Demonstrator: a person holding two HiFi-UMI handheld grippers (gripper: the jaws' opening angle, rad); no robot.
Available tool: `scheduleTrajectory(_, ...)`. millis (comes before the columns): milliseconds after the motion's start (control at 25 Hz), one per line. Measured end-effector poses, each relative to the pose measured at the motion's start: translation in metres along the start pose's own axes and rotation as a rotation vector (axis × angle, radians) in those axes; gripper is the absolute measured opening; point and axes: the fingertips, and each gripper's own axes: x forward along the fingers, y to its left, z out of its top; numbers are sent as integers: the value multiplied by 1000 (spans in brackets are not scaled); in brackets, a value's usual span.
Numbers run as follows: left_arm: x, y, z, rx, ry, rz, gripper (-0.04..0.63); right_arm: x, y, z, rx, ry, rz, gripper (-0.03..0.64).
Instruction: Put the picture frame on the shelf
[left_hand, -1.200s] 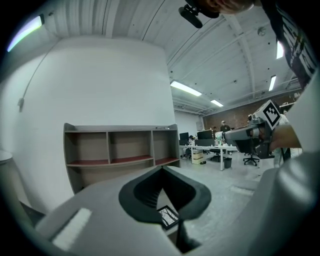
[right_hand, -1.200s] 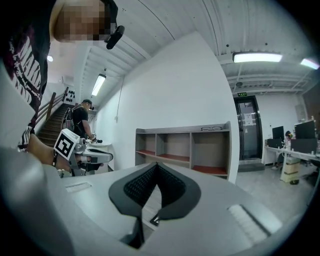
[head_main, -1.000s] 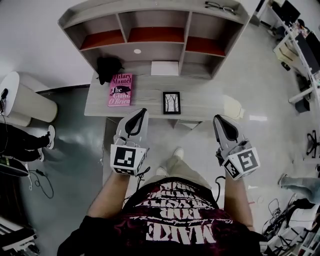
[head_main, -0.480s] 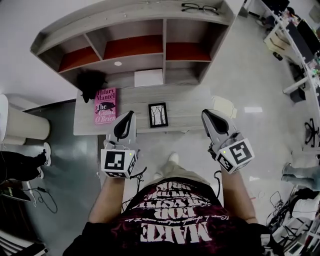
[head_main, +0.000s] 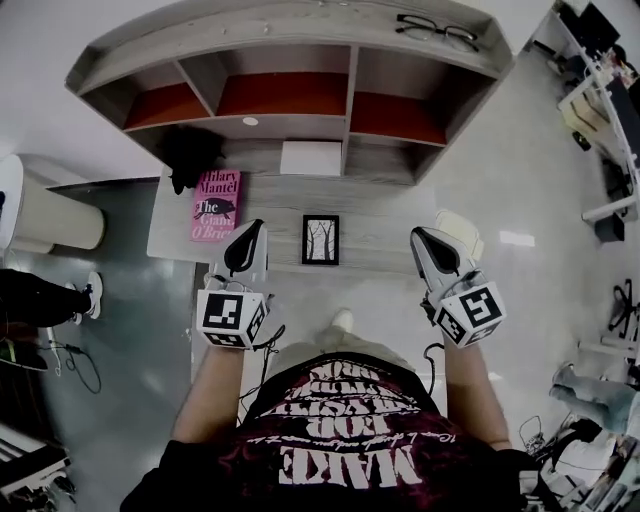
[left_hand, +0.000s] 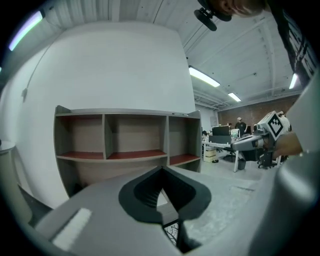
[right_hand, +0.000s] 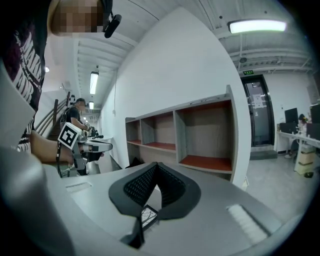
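The right gripper's (right_hand: 157, 167) grey jaws with black ribbed pads meet at their tips in the lower middle of the frame with nothing pinched. Through the small gap beneath the pads shows a black-framed picture of bare branches (right_hand: 148, 216). Behind, from centre to right, a grey wooden shelf unit with red-brown boards (right_hand: 200, 162) stands against a white wall (right_hand: 165, 75), and at the left edge a hand (right_hand: 45, 147) holds the left gripper (right_hand: 102, 145) with its black-and-white marker cube (right_hand: 70, 134).
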Motion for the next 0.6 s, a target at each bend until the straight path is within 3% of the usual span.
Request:
scheduleTrajectory(200,7,7,-31,-45,35,32,1,13,-26,-42,64,58,14,28)
scheduleTrajectory(360,11,8,-70,-55,126,56,1,23,-35,-84,168,118,31,28)
scheduleTrajectory(600,18,2,-124,-105,270,14,1,35,-29,-128,206,200,54,28)
